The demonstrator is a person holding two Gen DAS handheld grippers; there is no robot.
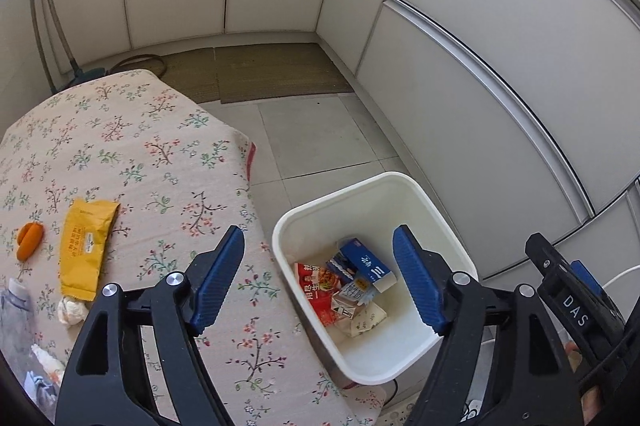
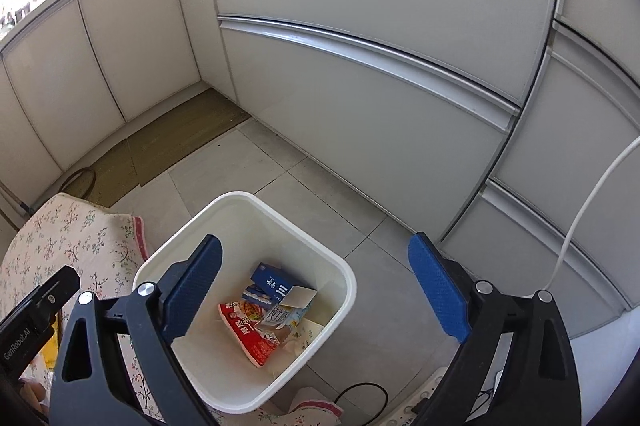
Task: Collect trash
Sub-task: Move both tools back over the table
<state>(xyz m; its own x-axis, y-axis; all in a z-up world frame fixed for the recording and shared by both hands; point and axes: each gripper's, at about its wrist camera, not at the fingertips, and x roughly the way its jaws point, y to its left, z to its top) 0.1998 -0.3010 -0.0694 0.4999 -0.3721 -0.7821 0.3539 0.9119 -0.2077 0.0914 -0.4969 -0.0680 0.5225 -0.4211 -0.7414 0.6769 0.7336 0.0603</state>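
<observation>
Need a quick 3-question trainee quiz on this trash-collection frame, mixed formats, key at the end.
1. True or false: the left claw is shut on a wrapper.
2. Multiple choice: where does the yellow packet lie? A) in the white bin B) on the flowered tablecloth C) on the floor tiles
3. Fill in: the blue carton lies inside the ____.

Key:
1. False. Both the left claw and the right claw are open and hold nothing.
2. B. It lies beside the orange peel.
3. White bin, next to the red packet.
</observation>
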